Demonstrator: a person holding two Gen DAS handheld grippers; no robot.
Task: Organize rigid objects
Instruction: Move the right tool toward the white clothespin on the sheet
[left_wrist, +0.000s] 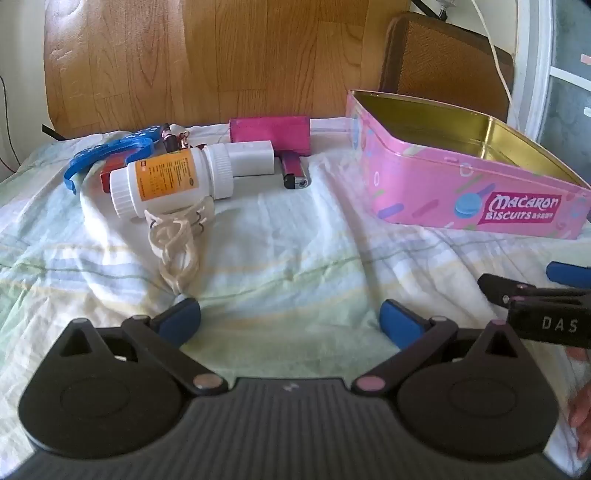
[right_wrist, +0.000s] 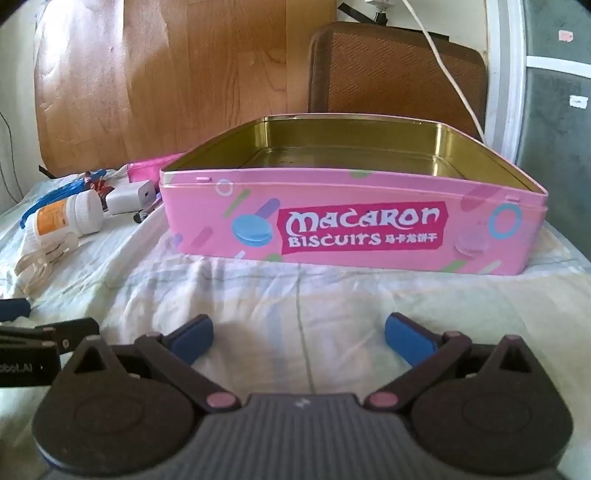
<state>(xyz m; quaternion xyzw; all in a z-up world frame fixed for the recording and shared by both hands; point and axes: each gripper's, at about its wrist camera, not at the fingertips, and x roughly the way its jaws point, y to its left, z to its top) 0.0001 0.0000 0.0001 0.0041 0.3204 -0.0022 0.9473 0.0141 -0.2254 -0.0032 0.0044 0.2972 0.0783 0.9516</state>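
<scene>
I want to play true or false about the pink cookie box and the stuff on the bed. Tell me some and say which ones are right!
1. The pink tin has its lid off and nothing shows inside. True.
2. The white bottle stands upright. False: it lies on its side on the bedsheet.
3. The left gripper holds the bottle. False: its fingers are spread apart with nothing between them.
4. The right gripper is open and points at the tin. True.
5. The lighter is inside the tin. False: it lies on the sheet, to the left of the tin.
</scene>
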